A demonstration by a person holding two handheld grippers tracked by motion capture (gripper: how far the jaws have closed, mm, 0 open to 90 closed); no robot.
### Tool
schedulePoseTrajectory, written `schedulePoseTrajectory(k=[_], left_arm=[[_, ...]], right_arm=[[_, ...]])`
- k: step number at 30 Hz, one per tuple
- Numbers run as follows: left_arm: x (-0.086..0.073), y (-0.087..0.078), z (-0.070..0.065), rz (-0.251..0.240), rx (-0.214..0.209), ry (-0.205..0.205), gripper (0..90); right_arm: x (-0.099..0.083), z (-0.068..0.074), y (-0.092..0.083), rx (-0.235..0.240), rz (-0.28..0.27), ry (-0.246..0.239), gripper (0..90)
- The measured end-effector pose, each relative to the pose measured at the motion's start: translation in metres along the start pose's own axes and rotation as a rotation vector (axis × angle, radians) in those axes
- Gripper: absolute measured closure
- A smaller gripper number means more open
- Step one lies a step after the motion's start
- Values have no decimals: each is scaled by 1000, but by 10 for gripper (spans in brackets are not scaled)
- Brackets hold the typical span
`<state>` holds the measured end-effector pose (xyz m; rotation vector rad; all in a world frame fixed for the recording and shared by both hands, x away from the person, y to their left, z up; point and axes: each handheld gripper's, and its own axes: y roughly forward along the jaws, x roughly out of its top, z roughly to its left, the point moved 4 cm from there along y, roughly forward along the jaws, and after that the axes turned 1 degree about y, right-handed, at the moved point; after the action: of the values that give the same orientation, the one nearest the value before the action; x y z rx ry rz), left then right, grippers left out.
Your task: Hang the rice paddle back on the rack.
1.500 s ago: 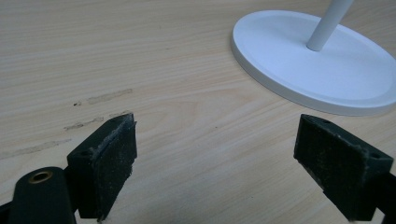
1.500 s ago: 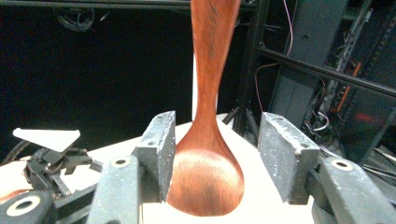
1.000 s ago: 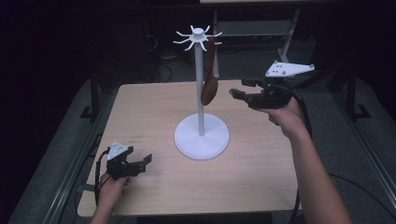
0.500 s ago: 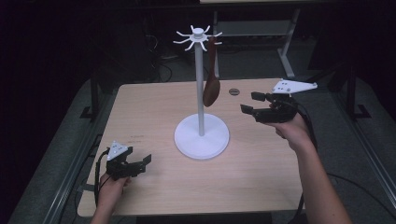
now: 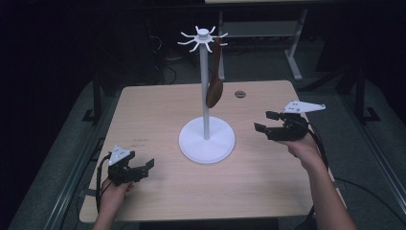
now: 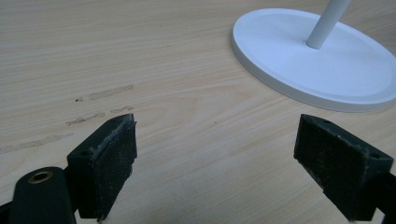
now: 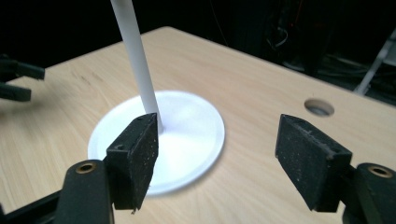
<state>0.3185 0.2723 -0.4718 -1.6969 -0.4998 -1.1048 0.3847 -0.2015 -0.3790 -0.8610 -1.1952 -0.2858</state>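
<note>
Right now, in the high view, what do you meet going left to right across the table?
left gripper → stand → spoon → table hole → right gripper

You can read no text, label, brand or number anywhere here; the worktop [image 5: 268, 182] carries only faint smudged marks, which form no legible letters.
</note>
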Motion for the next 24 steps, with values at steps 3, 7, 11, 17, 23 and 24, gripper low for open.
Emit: schedulePoseTrajectory(k=[3, 7, 11, 17, 23, 24], left_arm=[[0, 0, 0, 2, 1, 0, 126], [0, -1, 1, 1, 1, 4, 126], [-1, -1, 1, 3, 0, 7, 126], [-1, -2, 1, 4, 0, 4, 126], [-1, -2, 1, 3, -2, 7, 127], [-1, -2, 0, 7, -2, 7, 126]], right_arm=[[-12, -3, 0, -13, 15, 8, 287], [-29, -5, 2, -12, 37, 27, 277], [-44, -6, 3, -30, 76, 23, 265], [-65, -8, 2, -38, 108, 46, 263], [-86, -10, 0, -77, 133, 56, 251], [-90, -10, 0, -79, 138, 57, 243]])
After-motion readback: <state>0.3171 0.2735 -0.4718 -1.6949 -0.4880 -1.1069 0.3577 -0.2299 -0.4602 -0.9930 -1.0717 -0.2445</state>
